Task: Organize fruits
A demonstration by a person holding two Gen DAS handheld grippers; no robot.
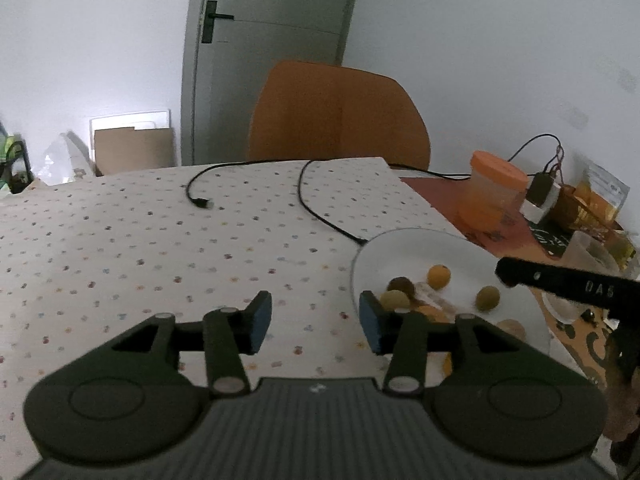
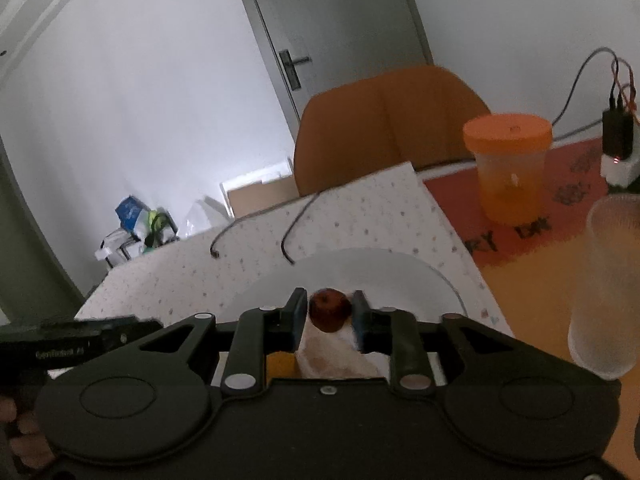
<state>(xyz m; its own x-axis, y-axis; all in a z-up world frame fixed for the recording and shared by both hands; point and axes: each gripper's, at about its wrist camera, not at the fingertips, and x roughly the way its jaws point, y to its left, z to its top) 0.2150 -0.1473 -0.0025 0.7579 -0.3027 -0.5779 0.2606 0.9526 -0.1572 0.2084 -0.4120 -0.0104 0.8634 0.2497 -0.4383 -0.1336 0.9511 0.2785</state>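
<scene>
A bench [image 1: 120, 240] covered with a white cloth dotted in small coloured flowers carries two black cables [image 1: 320, 208]; one ends in a loose plug [image 1: 204, 202] lying on the cloth. Behind the bench stands an orange chair [image 1: 340, 116], and behind that a grey door [image 1: 272, 20] with a dark handle [image 1: 214, 18]. To the right, on a red-orange mat [image 2: 560, 216], a clear jar with an orange lid [image 2: 508, 168] holds orange liquid. Near it sits a black charger [image 2: 618, 136] on a white block, wires rising from it. A frosted plastic cup [image 2: 604, 284] stands at the right edge. Cardboard [image 1: 134, 148] leans against the far wall
</scene>
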